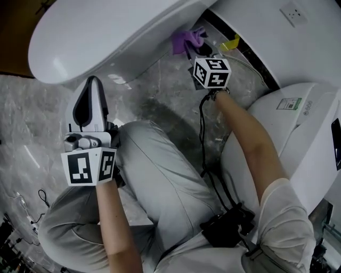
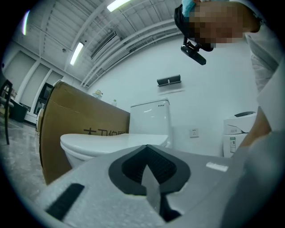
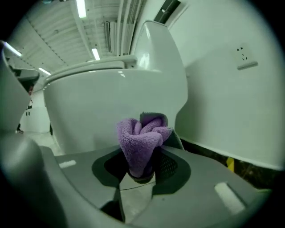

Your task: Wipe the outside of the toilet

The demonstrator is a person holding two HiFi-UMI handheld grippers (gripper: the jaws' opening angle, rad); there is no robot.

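The right gripper (image 1: 196, 49) gripped a purple cloth (image 1: 184, 40) at the toilet (image 1: 106, 32) bowl's outer side, near the wall. The left gripper (image 1: 93, 85), jaws together and empty, hovered above a knee.

Head camera sits high, staring steeply down at the toilet (image 1: 106, 37) and the floor (image 1: 160, 90). The camera on the left tongs (image 2: 147, 153) rides low and level, well back, taking the toilet side-on. The one on the right tongs (image 3: 141, 171) is close against the bowl, tilted upward. All three catch the toilet and the wall socket (image 1: 294, 15). Head and right views also share the purple cloth (image 3: 142, 138).
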